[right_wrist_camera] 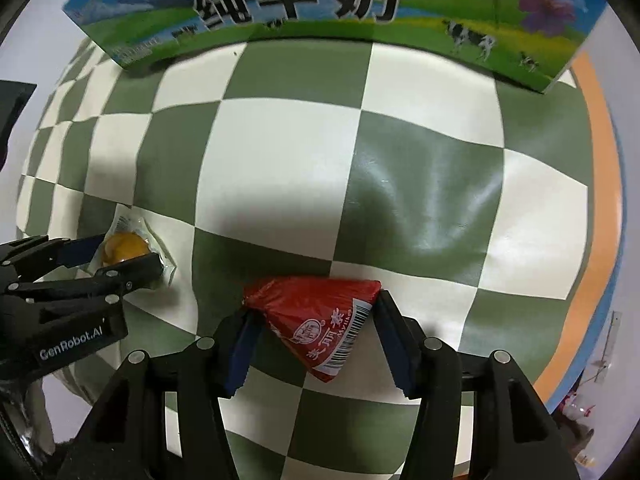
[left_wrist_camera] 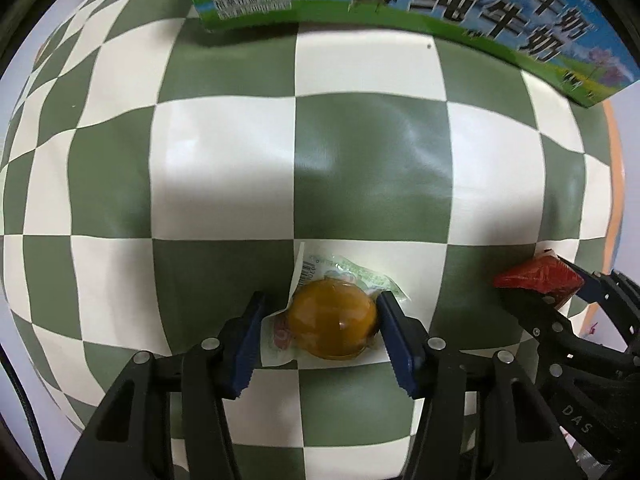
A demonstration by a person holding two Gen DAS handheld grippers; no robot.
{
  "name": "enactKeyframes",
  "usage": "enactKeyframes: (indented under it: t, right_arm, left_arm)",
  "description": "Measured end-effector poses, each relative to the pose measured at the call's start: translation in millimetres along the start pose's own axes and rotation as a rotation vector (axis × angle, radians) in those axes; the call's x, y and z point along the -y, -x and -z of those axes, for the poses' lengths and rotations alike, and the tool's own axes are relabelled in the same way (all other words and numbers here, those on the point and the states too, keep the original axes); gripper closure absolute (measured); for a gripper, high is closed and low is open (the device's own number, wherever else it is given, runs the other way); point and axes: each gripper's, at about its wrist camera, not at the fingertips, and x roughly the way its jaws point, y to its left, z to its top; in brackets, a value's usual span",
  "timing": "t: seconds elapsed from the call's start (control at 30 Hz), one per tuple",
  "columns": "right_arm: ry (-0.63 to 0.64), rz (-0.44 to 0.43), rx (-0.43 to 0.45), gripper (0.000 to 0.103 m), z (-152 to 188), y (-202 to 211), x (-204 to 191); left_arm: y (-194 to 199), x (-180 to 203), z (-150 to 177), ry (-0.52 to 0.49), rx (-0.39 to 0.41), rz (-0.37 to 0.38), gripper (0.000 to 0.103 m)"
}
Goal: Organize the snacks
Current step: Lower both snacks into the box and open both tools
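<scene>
A yellow jelly cup [left_wrist_camera: 334,320] in a clear wrapper sits between the blue pads of my left gripper [left_wrist_camera: 320,301], just over the chequered cloth. The right pad presses its dome and the left pad meets the wrapper's flap. The right wrist view shows the same jelly cup [right_wrist_camera: 120,248] in the left gripper [right_wrist_camera: 128,254] at the left edge. My right gripper [right_wrist_camera: 314,306] is shut on a red triangular snack packet [right_wrist_camera: 320,312] with a barcode. That red packet [left_wrist_camera: 536,278] and the right gripper [left_wrist_camera: 548,285] appear at the right of the left wrist view.
A green and blue milk carton box [right_wrist_camera: 320,4] stands across the far side of the green and white chequered cloth [right_wrist_camera: 280,152]; the left wrist view shows that box [left_wrist_camera: 400,0] too. An orange table rim [right_wrist_camera: 600,200] curves down the right.
</scene>
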Motion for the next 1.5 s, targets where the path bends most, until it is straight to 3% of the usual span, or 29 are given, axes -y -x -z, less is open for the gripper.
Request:
enactKeyframes:
  t: [0.23,0.43,0.6,0.77,1.0,1.17,1.5]
  right_arm:
    - [-0.046,-0.080,0.068,0.046,-0.3,33.6,11.8]
    - [-0.079,-0.163,0.175,0.046,-22.1,101.6,23.7]
    - [-0.091,-0.203,0.294,0.046,-54.8,162.5,37.1]
    - [-0.095,-0.207,0.388,0.046,-113.5,205.1,57.6]
    - [-0.087,-0.142,0.399,0.046,-215.6,202.0,75.9]
    - [-0.083,-0.113,0.319,0.046,-283.4,163.0,83.6]
    - [-0.138,-0.126,0.113,0.041,-343.8,86.6,100.5]
  left_arm:
    - [44.6,5.0,-1.8,0.006,0.057,0.070,0.050]
    - [114.6,19.3,-23.4,0.006,0.167,0.168,0.050]
    - [177.0,35.0,-75.4,-0.046,0.264,0.222,0.050]
    - [210.2,45.8,-144.7,-0.087,0.342,0.187,0.050]
    - [195.5,46.6,-241.5,-0.100,0.343,0.078,0.050]
    - [150.3,36.2,-305.1,-0.075,0.226,0.039,0.050]
    - [85.0,28.0,-350.1,-0.042,0.051,0.030,0.048]
